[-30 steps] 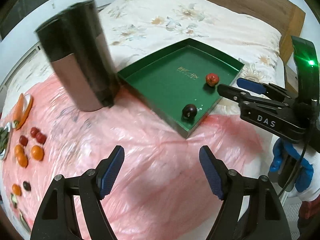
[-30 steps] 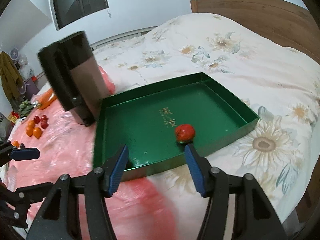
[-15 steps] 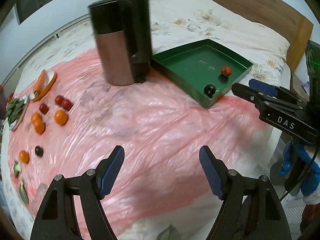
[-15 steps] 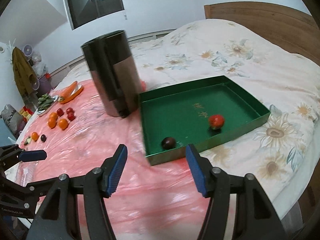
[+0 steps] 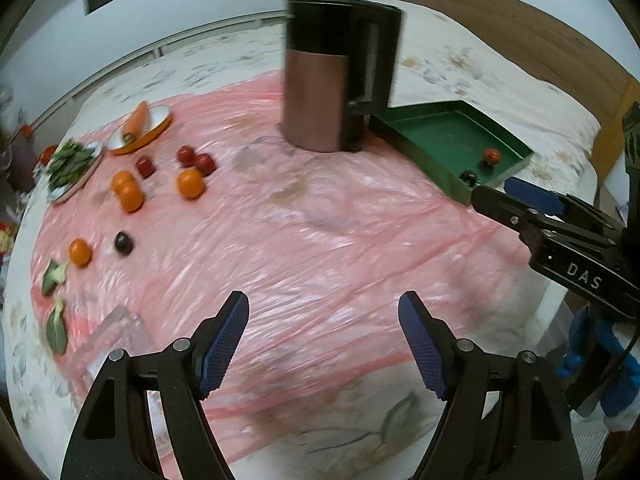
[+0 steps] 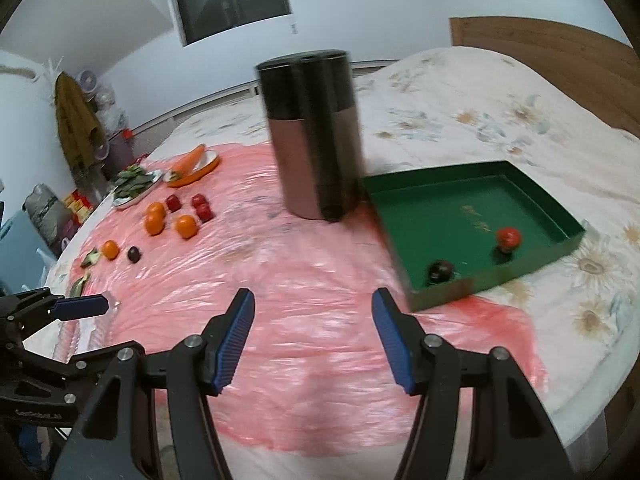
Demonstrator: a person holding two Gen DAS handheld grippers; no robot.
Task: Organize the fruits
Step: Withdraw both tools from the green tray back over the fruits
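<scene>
Swinging both empty grippers away from the green tray (image 6: pixel 560 216), which holds a red fruit (image 6: pixel 508 237) and a dark plum (image 6: pixel 440 270), we judge ourselves between deliveries. Left gripper (image 5: pixel 322 344) and right gripper (image 6: pixel 312 336) jaws are spread; the right's have just been opening. Next we must reach the smooth round oranges (image 5: pixel 191 184) lying loose on crinkly pink plastic sheet (image 5: pixel 320 240), far beyond the tall canister (image 5: pixel 332 72) from the tray.

- Soft, even indoor light falls from overhead, with only faint shadows under the tall canister (image 5: pixel 340 76) and the fruit.
- White glare streaks the crinkled pink plastic sheet (image 5: pixel 304 248) at centre.
- Motion blur smears the canister's edges and the floral bedding (image 6: pixel 472 120) toward 12 o'clock.
- Fisheye bending curves the wooden headboard (image 5: pixel 512 36) at 2 o'clock; black vignette rings every corner.
- The dark window (image 6: pixel 232 0) gives no daylight.
</scene>
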